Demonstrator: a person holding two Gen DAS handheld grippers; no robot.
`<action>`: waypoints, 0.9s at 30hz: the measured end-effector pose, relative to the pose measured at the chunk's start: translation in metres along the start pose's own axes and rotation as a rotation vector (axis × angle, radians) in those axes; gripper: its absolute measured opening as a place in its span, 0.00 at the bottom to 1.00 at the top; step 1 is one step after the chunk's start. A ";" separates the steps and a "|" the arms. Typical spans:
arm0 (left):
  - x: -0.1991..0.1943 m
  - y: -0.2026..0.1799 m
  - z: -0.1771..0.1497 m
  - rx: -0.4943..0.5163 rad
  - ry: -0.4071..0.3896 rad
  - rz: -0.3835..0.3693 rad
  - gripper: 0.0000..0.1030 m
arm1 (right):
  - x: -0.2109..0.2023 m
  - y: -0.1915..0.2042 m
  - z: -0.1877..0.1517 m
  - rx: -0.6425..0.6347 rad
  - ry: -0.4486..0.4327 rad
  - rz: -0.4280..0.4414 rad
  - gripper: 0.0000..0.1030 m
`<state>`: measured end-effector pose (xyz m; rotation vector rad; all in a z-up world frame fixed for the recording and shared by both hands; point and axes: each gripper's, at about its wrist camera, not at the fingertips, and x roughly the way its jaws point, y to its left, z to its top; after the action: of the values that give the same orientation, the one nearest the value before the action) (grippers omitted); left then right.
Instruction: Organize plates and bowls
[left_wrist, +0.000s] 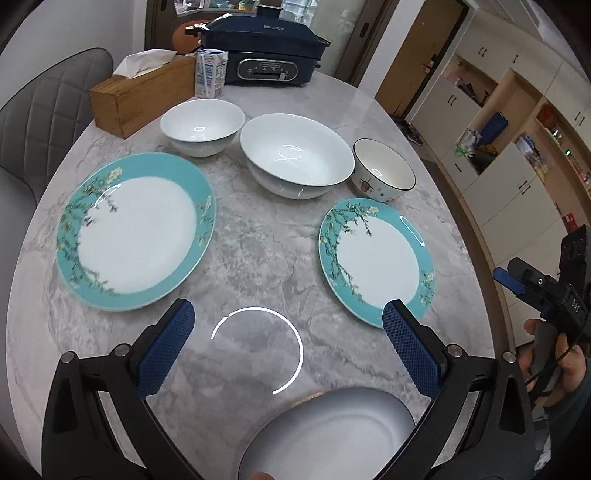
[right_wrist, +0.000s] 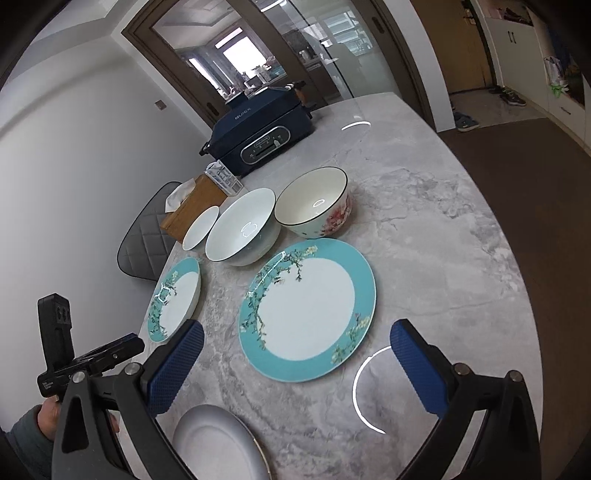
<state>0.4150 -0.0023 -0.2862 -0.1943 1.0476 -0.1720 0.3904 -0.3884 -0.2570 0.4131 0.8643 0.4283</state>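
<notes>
Both grippers hang wide open and empty over a marble table set with plates and bowls.

The left gripper (left_wrist: 288, 334) has its blue pads spread as far as they go, with only bare table (left_wrist: 258, 258) between them, and the right gripper (right_wrist: 295, 360) is just as wide and holds nothing. A large teal-rimmed plate (left_wrist: 135, 230) lies to the left and a smaller matching plate (left_wrist: 375, 264) to the right, well apart. Behind them stand three bowls in a row: a small white bowl (left_wrist: 202, 127), a big white bowl (left_wrist: 295, 155) just beside it, and a flowered bowl with a dark rim (left_wrist: 384, 170) touching or almost touching the big one. A plain white plate (left_wrist: 328, 432) sits at the near edge, below the left gripper. Farther back are a wooden tissue box (left_wrist: 142, 94), a small carton (left_wrist: 210, 72) and a dark blue electric cooker (left_wrist: 264, 55).
</notes>
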 end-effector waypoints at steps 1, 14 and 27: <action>0.012 -0.005 0.007 0.022 0.010 0.003 1.00 | 0.010 -0.009 0.005 0.013 0.029 0.023 1.00; 0.122 -0.029 0.045 0.084 0.191 -0.034 0.99 | 0.080 -0.080 0.029 0.137 0.227 0.208 0.96; 0.167 -0.035 0.043 0.086 0.310 -0.115 0.76 | 0.103 -0.093 0.032 0.138 0.280 0.253 0.67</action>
<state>0.5324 -0.0716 -0.3977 -0.1522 1.3353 -0.3592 0.4929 -0.4188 -0.3513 0.6028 1.1230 0.6727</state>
